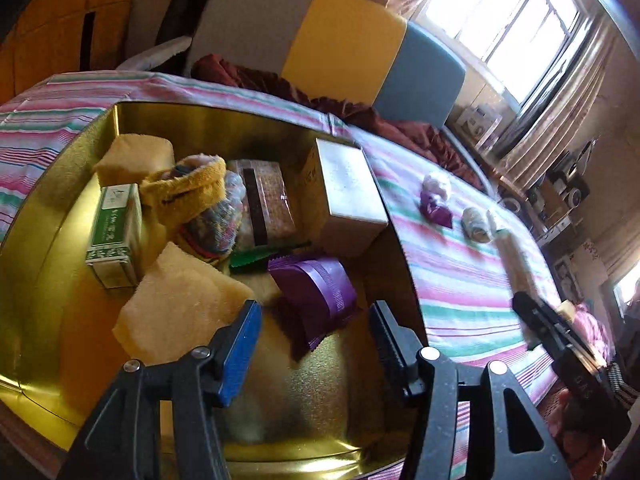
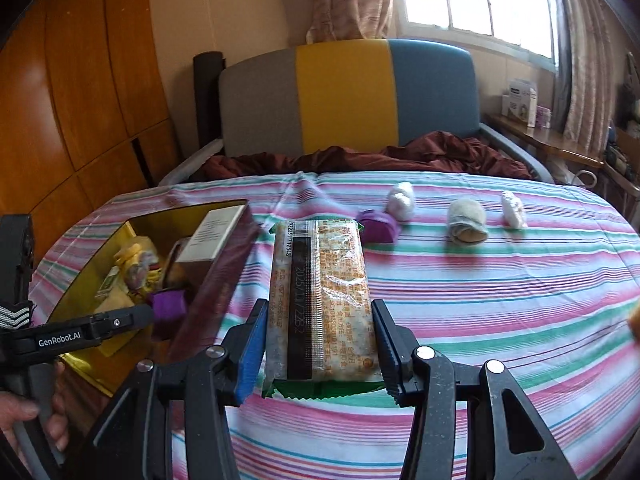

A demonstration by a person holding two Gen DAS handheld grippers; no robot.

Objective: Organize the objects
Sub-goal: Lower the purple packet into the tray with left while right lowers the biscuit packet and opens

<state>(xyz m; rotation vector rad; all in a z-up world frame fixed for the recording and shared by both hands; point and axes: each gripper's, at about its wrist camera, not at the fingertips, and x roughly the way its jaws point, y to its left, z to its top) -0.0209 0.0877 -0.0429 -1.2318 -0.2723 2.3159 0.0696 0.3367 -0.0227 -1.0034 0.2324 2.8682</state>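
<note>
A gold-lined box [image 1: 48, 240] on the striped table holds sponges, a green tea box [image 1: 114, 232], a yellow sock bundle [image 1: 192, 196], a snack packet, a white carton [image 1: 348, 188] and a purple packet [image 1: 316, 292]. My left gripper [image 1: 314, 344] is open and empty just above that purple packet. My right gripper [image 2: 320, 344] is shut on a long snack packet [image 2: 320, 296], held above the table right of the box [image 2: 224, 280]. The left gripper also shows in the right wrist view [image 2: 148, 314], over the box.
On the striped tablecloth [image 2: 480, 320] lie a purple wrapper [image 2: 378, 226], a white ball [image 2: 401, 200], a beige rolled sock [image 2: 467, 222] and a white wad [image 2: 514, 208]. A grey, yellow and blue chair [image 2: 344, 96] stands behind the table. Shelves stand at the right.
</note>
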